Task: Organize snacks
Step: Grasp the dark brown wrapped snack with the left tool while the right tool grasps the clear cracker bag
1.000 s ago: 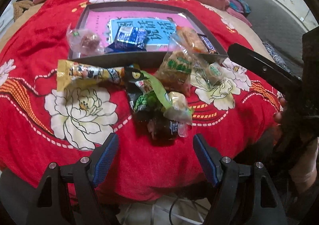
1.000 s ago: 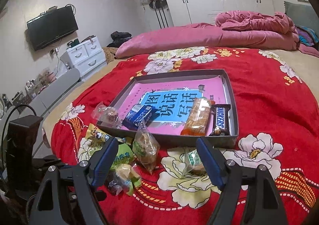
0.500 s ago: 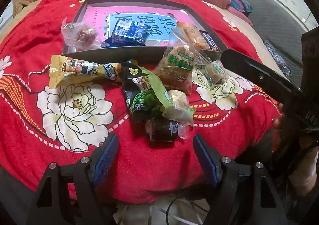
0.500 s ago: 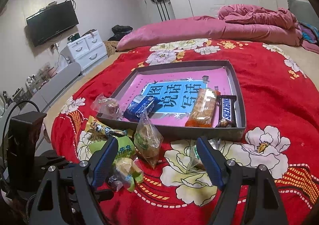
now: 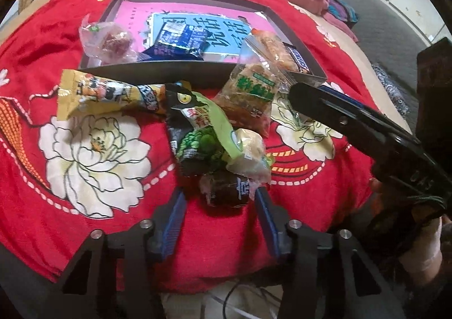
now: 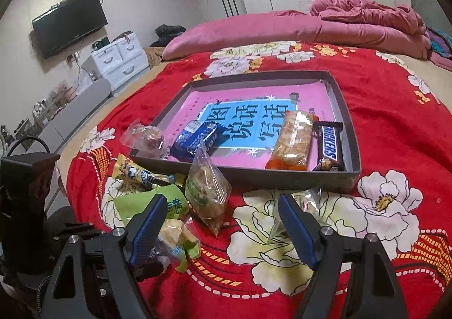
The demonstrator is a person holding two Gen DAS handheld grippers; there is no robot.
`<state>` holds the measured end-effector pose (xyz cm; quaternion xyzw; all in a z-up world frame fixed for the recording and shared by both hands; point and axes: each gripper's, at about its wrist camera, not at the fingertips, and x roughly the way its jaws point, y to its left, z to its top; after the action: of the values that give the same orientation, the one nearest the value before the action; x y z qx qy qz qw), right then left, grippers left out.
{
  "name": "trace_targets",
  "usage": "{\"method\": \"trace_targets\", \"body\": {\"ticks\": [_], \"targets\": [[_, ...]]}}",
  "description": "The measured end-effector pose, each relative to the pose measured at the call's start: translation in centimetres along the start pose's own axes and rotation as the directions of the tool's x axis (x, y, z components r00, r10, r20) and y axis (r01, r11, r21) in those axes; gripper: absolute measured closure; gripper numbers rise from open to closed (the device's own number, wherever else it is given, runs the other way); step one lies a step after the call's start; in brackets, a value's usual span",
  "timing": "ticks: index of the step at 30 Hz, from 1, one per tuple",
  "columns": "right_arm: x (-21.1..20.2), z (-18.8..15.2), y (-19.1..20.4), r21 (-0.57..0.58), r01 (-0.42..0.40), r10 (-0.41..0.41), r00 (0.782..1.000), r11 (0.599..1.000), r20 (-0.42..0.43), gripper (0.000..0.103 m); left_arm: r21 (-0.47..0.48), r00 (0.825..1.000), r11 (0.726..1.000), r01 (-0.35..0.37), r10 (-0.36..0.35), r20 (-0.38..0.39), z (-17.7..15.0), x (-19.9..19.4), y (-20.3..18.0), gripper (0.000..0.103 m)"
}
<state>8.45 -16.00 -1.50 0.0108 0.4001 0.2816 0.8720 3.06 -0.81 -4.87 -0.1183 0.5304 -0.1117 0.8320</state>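
1. Lying at the near end of a snack pile, a dark round snack (image 5: 226, 194) is flanked by the spread fingers of the left gripper (image 5: 219, 213); contact with either finger cannot be told, and its label is only partly legible.
2. Part of the dark snack is covered by a pale wrapped bun (image 5: 248, 155) and a green packet (image 5: 206, 135).
3. A small clear packet (image 6: 308, 201) is half hidden behind the right finger of the right gripper (image 6: 223, 230), which is spread wide and holds nothing.
4. The contents of a clear pouch (image 6: 145, 136), draped over the tray's (image 6: 350, 132) near left corner, are blurred, possibly a reddish pastry.
5. Inside the tray are seen a blue pack (image 6: 197, 138), a cracker pack (image 6: 293, 139) and a Snickers bar (image 6: 329, 146), the last two side by side at the right wall.
6. The far half of the tray floor is left bare.
7. A yellow stick pack (image 5: 110, 94) and a cake bag (image 5: 248, 92) lie against the tray's near wall, on the red blanket (image 5: 56, 36).
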Motion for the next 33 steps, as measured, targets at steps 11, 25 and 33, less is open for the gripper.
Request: {"method": "trace_targets", "body": {"ticks": [11, 25, 33], "targets": [[3.0, -0.1, 0.3, -0.009, -0.007, 0.007, 0.998, 1.0, -0.068, 0.023, -0.017, 1.0, 0.999, 0.027, -0.027, -0.003, 0.3, 0.7, 0.2, 0.056], [6.0, 0.2, 1.4, -0.076, -0.047, 0.039, 0.993, 0.996, -0.113, 0.049, -0.031, 0.999, 0.999, 0.044, -0.044, -0.009, 0.3, 1.0, 0.7, 0.056], [6.1, 0.3, 1.4, -0.079, -0.074, 0.064, 0.991, 0.994, -0.114, 0.061, -0.034, 0.999, 0.998, 0.048, -0.049, -0.011, 0.7, 1.4, 0.7, 0.056]]}}
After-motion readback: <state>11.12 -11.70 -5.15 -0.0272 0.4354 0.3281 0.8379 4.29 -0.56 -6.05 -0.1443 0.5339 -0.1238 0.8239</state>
